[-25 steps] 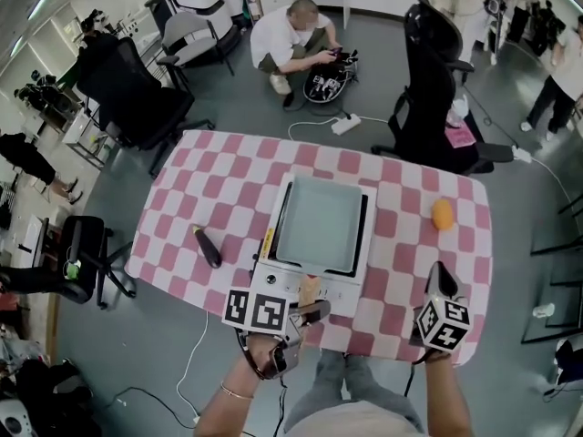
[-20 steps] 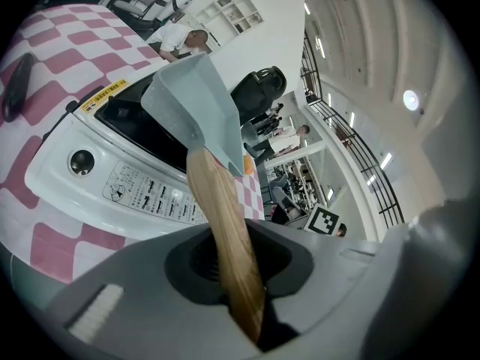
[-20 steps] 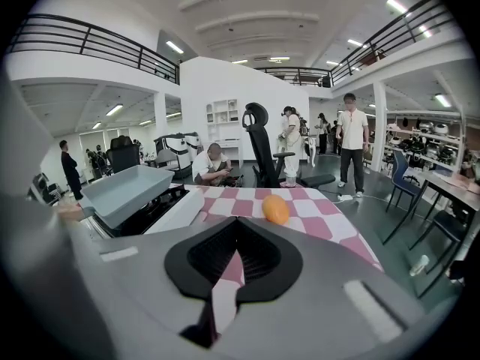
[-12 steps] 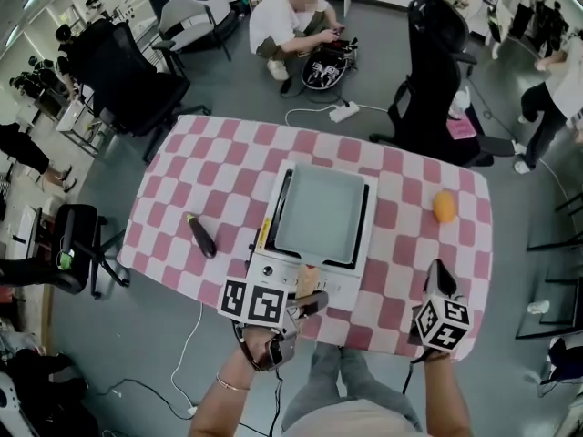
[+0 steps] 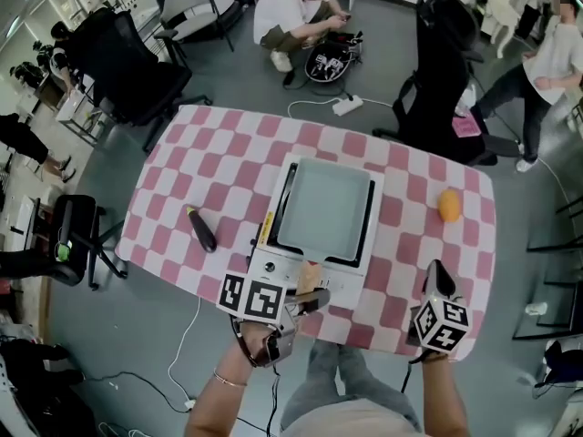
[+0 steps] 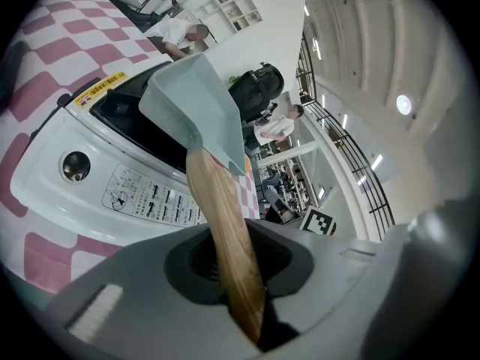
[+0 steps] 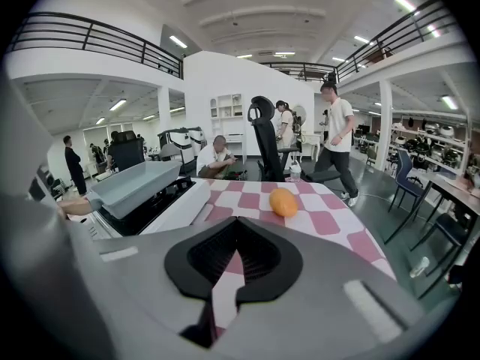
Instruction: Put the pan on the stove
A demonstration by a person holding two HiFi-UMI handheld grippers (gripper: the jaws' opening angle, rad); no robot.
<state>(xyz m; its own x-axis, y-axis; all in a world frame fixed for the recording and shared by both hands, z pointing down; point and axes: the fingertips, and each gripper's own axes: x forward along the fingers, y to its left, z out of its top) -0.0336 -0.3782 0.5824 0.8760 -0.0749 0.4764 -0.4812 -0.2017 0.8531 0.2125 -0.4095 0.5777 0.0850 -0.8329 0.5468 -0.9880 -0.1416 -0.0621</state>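
A grey-blue square pan [image 5: 323, 206] rests on the white single-burner stove [image 5: 273, 267] in the middle of the checked table. Its wooden handle [image 5: 310, 276] points toward me over the stove's front panel. My left gripper [image 5: 314, 300] is shut on that handle at the table's near edge; in the left gripper view the handle [image 6: 225, 231] runs between the jaws up to the pan [image 6: 199, 103]. My right gripper [image 5: 439, 276] hovers over the near right corner of the table, shut with nothing in it. From the right gripper [image 7: 225, 276] the pan [image 7: 135, 182] shows at the left.
An orange [image 5: 448, 205] lies on the right side of the table and a dark eggplant [image 5: 201, 229] on the left. Office chairs stand around the far side. A person crouches beyond the table, and another walks at the far right.
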